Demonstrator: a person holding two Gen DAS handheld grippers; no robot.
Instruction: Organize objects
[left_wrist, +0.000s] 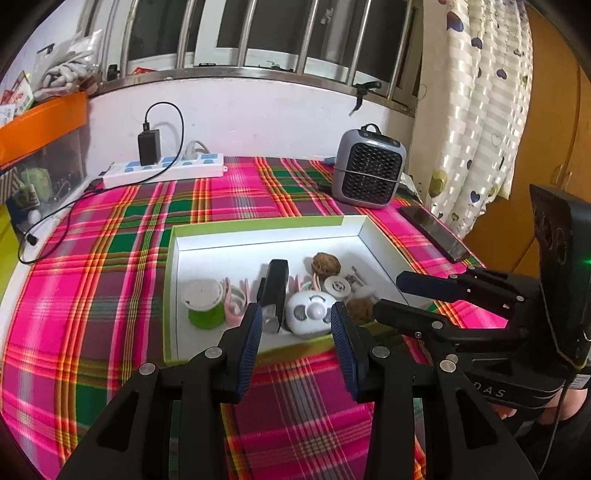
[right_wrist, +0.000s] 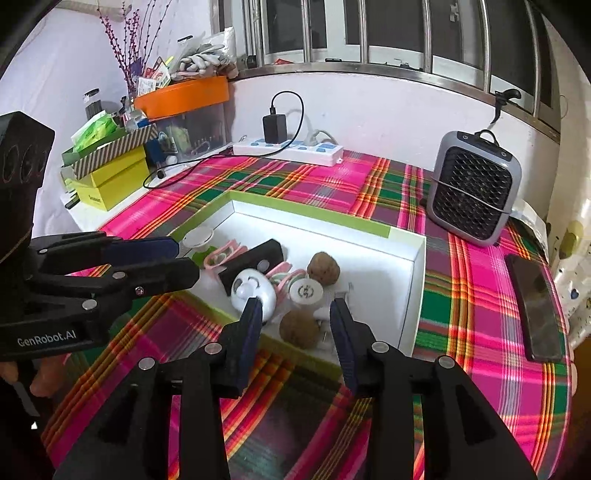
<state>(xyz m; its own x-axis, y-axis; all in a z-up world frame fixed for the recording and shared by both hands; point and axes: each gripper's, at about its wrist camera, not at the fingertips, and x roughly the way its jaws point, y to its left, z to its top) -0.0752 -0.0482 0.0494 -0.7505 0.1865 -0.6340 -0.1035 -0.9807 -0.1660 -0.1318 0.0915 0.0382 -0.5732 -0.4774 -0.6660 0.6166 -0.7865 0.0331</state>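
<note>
Both grippers hang over the near edge of the box (left_wrist: 258, 223), empty. Left gripper (left_wrist: 297, 325) has its jaws well apart with nothing between the pads; right gripper (right_wrist: 295, 314) is parted about halfway, pads touching nothing, with a walnut (right_wrist: 299, 328) lying in the box below the gap. Inside the white box with its green rim lie the gathered things: a green spool (left_wrist: 205, 304), pink clips (left_wrist: 236, 299), a black block (left_wrist: 275, 291), a white panda toy (left_wrist: 310, 314), a white round cap (left_wrist: 337, 286) and a second walnut (left_wrist: 325, 264), all crowded toward the near wall. Around the box the plaid cloth (left_wrist: 110, 277) covers the bench. Farther off stand a grey fan (left_wrist: 367, 166), a power strip (left_wrist: 166, 168) and a phone (right_wrist: 535, 306)
</note>
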